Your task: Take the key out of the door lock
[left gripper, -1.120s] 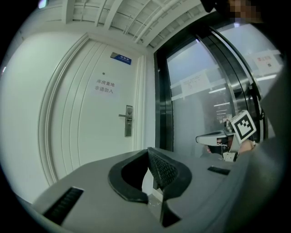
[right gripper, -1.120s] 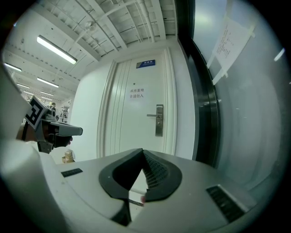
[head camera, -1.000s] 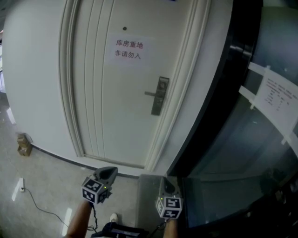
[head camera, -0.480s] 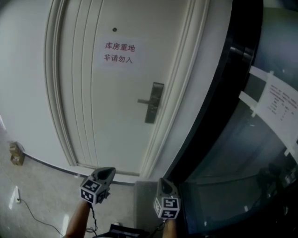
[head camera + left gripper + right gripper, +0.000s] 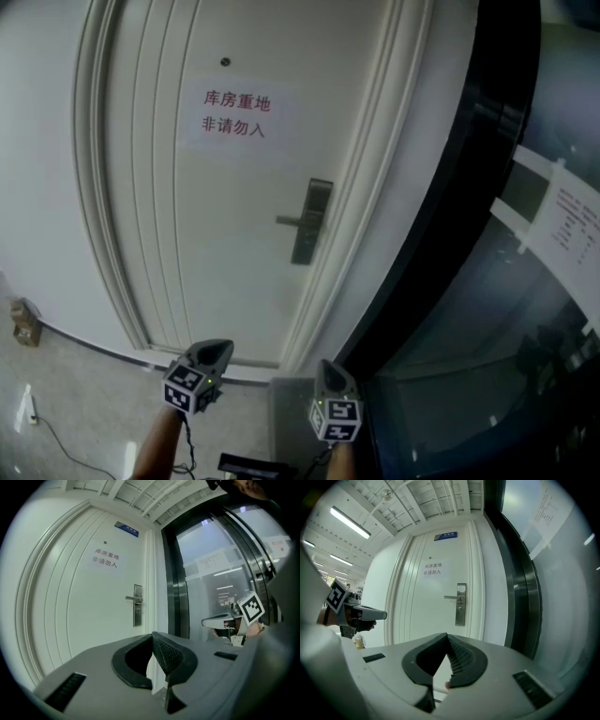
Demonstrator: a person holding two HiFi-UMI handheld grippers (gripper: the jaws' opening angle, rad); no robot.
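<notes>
A white door [image 5: 216, 216] stands ahead with a metal lock plate [image 5: 312, 220] and a lever handle [image 5: 291, 221] at its right side. The plate also shows in the left gripper view [image 5: 137, 605] and in the right gripper view [image 5: 461, 604]. A key in the lock is too small to make out. My left gripper [image 5: 220, 345] and right gripper [image 5: 328, 364] are held low, well short of the door and far below the lock. Both are shut with nothing between the jaws [image 5: 152, 635] [image 5: 446, 636].
A paper sign with red characters [image 5: 234, 112] is stuck on the door. A black-framed glass wall [image 5: 450, 234] runs along the right, with a paper notice [image 5: 572, 216] on it. A small cardboard box [image 5: 23, 322] and a cable [image 5: 66, 436] lie on the floor at left.
The head view has come closer to the door, so the lock plate and sign look larger. Both grippers stay low in the view, still shut.
</notes>
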